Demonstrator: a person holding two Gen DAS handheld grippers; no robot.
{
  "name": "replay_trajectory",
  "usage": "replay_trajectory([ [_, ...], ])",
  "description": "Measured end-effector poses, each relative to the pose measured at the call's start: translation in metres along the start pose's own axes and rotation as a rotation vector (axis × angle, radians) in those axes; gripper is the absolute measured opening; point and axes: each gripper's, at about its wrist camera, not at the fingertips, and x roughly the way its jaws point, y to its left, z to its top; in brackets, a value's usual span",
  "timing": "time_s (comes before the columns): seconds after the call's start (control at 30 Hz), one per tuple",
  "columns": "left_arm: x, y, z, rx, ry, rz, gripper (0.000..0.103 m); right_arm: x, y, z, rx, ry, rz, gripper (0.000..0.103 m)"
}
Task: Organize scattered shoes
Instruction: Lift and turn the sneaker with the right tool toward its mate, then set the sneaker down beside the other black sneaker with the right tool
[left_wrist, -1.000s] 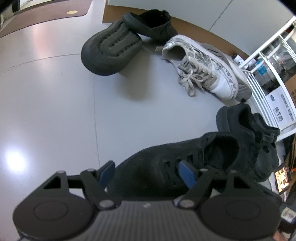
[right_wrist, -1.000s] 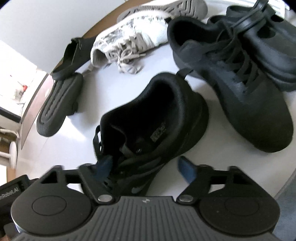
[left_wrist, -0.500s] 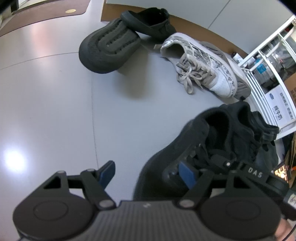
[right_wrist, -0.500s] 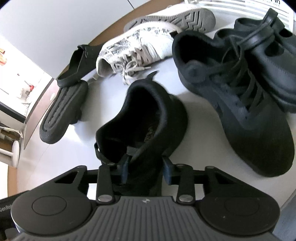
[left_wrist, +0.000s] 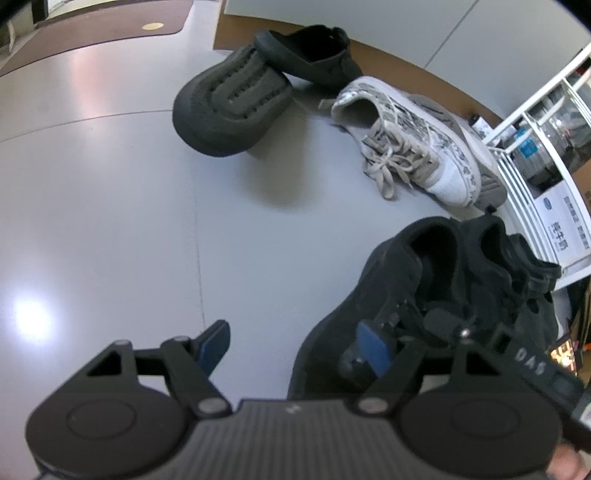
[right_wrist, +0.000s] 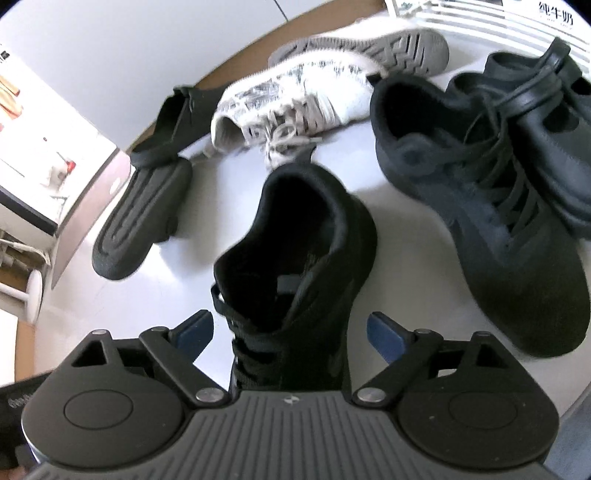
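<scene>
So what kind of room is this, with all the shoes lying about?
Probably an indoor entryway or storage corner, though I can't be sure. Shoes lie scattered on a smooth grey floor, a brown mat lies further off, and a white wire rack holding jars and boxes stands against the wall.

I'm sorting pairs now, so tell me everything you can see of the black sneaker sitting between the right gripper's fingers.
The black sneaker is a low lace-up with a matte, fabric-looking upper, padded collar and black laces. It stands upright on the pale floor, heel away from the camera, toe hidden under the right gripper. The gripper's jaws have just opened and the blue pads stand clear of its sides, so nothing grips it. A matching black sneaker lies apart to its right.
</scene>
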Motion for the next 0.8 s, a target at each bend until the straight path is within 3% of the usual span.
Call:
replay_trajectory([
  [0.2, 0.000, 0.008, -0.001, -0.019, 0.008, -0.004, 0.078, 0.016, 0.008, -0.015, -0.056, 0.051, -0.026, 0.091],
  [0.23, 0.000, 0.008, -0.001, -0.023, 0.009, -0.006, 0.078, 0.020, 0.010, -0.018, -0.075, 0.067, -0.026, 0.080],
  [0.3, 0.000, 0.008, 0.000, -0.025, 0.009, -0.010, 0.078, 0.024, 0.009, -0.023, -0.092, 0.088, -0.020, 0.071],
  [0.33, 0.000, 0.006, 0.001, -0.023, 0.008, -0.012, 0.078, 0.024, 0.007, -0.025, -0.090, 0.089, -0.021, 0.060],
  [0.4, 0.000, 0.004, 0.002, -0.019, 0.006, -0.015, 0.078, 0.022, 0.004, -0.025, -0.093, 0.086, -0.034, 0.049],
  [0.63, 0.003, 0.002, 0.001, -0.018, 0.009, -0.005, 0.078, 0.014, -0.012, -0.018, -0.098, 0.079, -0.053, 0.041],
  [0.8, 0.006, -0.003, 0.002, -0.009, 0.014, -0.001, 0.078, 0.004, -0.025, -0.011, -0.070, 0.070, -0.063, 0.043],
])
